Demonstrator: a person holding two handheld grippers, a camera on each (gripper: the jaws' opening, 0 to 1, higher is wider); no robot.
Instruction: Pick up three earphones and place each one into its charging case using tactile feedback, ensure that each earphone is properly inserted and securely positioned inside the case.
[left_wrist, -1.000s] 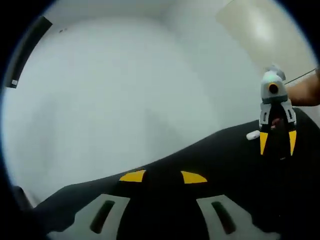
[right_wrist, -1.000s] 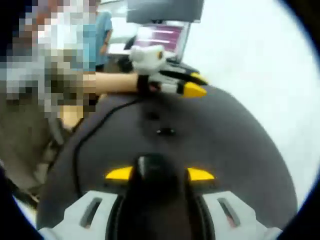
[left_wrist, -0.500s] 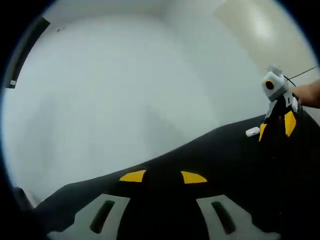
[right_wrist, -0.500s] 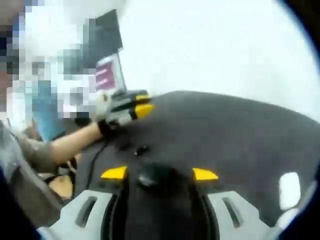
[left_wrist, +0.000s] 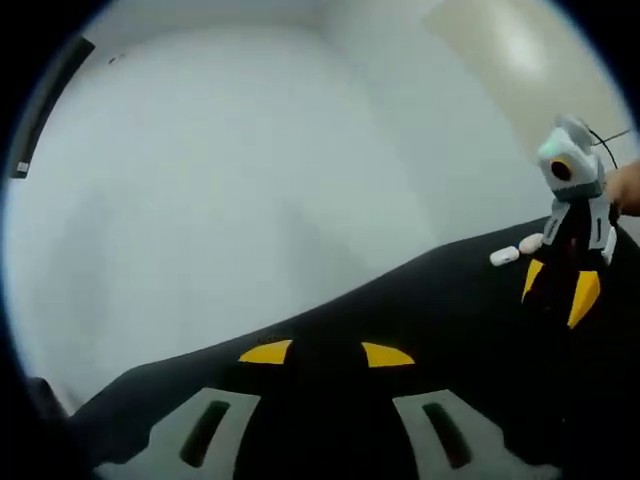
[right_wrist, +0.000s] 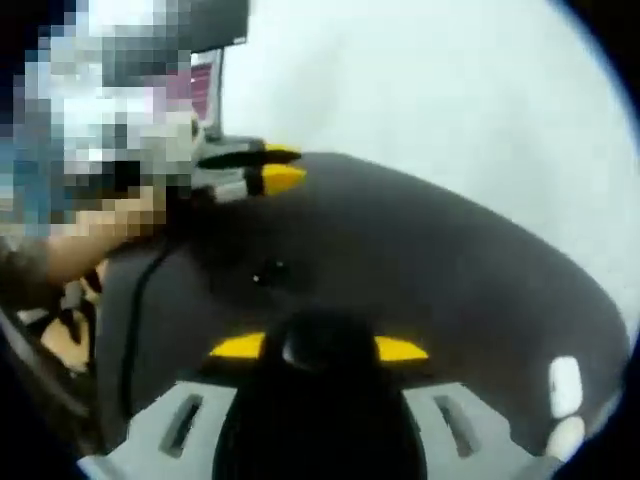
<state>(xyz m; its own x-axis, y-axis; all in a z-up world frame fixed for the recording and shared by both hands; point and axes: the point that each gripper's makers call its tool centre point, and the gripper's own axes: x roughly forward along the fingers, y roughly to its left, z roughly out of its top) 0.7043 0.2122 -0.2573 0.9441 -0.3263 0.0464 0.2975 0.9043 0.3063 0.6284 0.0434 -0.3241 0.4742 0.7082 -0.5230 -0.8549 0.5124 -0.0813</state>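
The right gripper (right_wrist: 318, 349) is clamped on a dark rounded charging case (right_wrist: 318, 352) at bottom centre, the left gripper (left_wrist: 326, 353) is spread with nothing in it, and two white earphones (right_wrist: 565, 385) sit lower right, so misjudged reach could knock them off the black mat (right_wrist: 420, 270).

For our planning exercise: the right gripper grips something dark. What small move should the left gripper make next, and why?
Probably ease the left gripper toward the small dark piece on the mat: its jaws stand open, while the right gripper holds a dark object.
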